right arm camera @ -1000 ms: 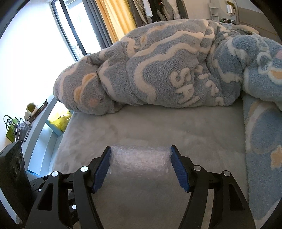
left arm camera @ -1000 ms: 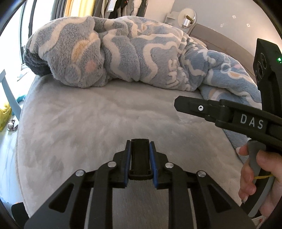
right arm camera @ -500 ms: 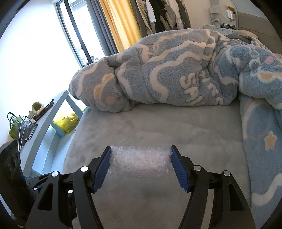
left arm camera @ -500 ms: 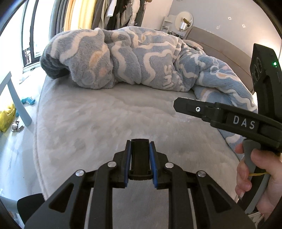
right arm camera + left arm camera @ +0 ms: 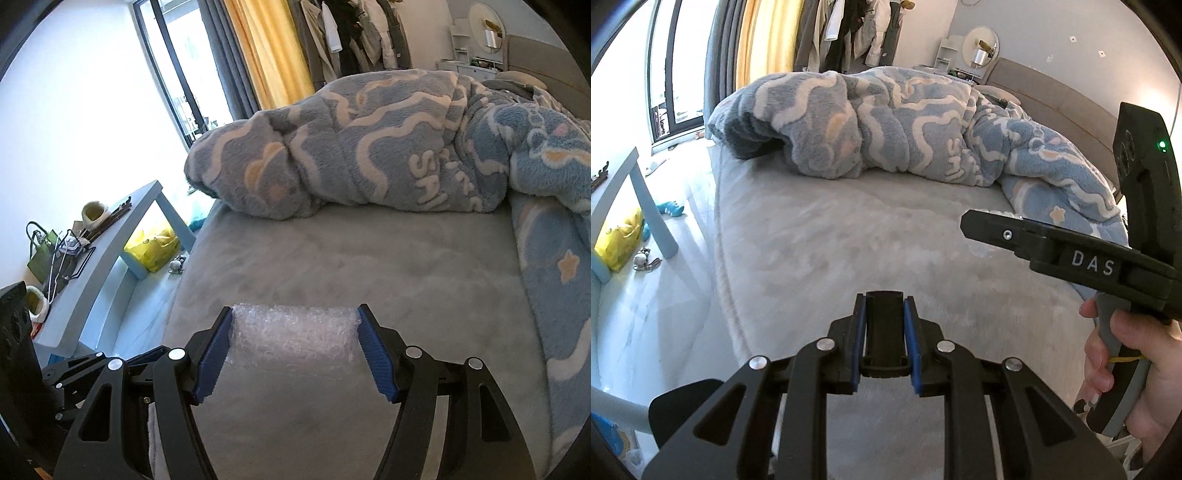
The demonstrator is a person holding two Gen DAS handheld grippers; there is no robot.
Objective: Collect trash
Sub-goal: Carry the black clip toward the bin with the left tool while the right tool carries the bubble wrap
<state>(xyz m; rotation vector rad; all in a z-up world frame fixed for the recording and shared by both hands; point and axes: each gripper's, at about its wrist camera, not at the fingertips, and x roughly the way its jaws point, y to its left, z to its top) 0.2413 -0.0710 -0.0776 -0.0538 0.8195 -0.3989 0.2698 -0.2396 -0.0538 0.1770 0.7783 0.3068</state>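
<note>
Right gripper [image 5: 295, 350]: blue pads pressed on both ends of a bubble wrap wad [image 5: 293, 338], which spans the whole gap and is carried above the bed.
Left gripper [image 5: 885, 339]: fingers drawn in tight on a black plastic piece [image 5: 884, 332] that fills the narrow slot between the pads.
Right hand [image 5: 1126, 362]: seen from the left wrist view at the right edge, wrapped round the grey handle of the other tool.
Bed [image 5: 369, 266]: grey plush cover, flat and bare across the near and middle stretch; both tools hang over this open part.
Bed edge [image 5: 720, 236]: rounded, running along the left; pale floor [image 5: 639, 295] lies beyond it.
Blanket [image 5: 369, 155]: blue fleece with cream wavy pattern, bunched in a long heap across the far side of the bed and trailing down the right side toward the near end.
Side table [image 5: 122, 236]: light blue, standing left of the bed on the floor, close to the mattress edge; clutter on top, including a dark wire rack [image 5: 64, 254].
Yellow bag [image 5: 151, 247]: under the side table, on the floor.
Window [image 5: 74, 92]: bright, far left, with yellow curtain [image 5: 266, 48] beside it.
Hanging clothes [image 5: 857, 29]: along the far wall.
Headboard [image 5: 1052, 103]: grey, far right.
Round mirror [image 5: 979, 48]: far right, above a white shelf unit.
</note>
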